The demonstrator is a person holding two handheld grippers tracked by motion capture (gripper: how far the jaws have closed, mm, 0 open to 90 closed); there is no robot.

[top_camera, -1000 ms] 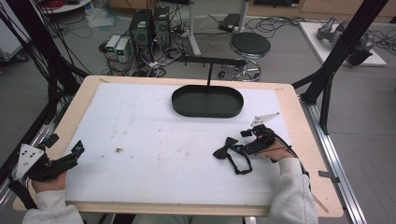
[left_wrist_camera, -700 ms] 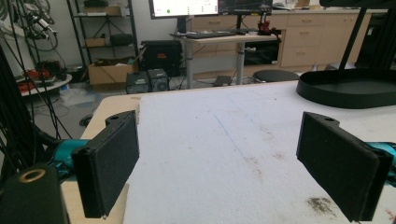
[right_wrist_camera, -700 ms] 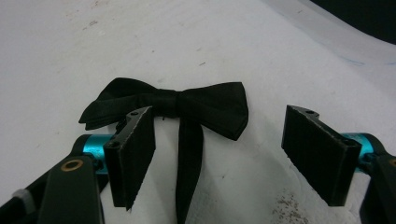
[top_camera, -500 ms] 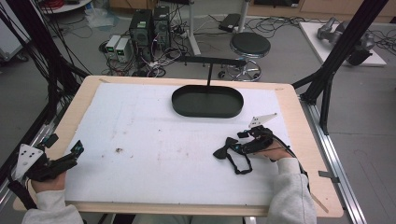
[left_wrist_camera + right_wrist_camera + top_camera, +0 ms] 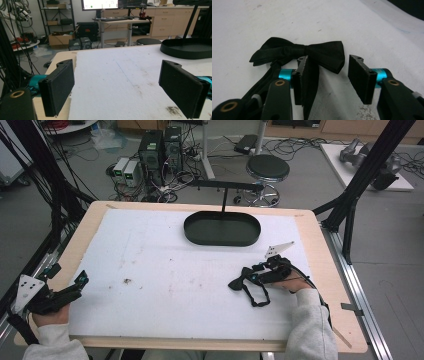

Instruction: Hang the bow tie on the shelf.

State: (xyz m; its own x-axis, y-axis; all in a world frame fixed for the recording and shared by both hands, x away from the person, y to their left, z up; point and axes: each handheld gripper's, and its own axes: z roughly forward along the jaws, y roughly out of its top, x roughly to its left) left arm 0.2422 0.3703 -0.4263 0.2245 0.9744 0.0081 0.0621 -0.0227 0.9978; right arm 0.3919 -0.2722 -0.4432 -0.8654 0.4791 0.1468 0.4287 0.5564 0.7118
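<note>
Right gripper view | right tool [image 5: 325,80] jaws parted, holding nothing | bow tie [image 5: 312,53] just ahead, partly between

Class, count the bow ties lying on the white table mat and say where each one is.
1. The bow tie lies on the mat's near right part, just before the right tongs.

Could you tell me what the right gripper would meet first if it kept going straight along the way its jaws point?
Most likely the black bow tie: one wing lies just ahead of the right gripper's open jaws, on the white table cover.
</note>
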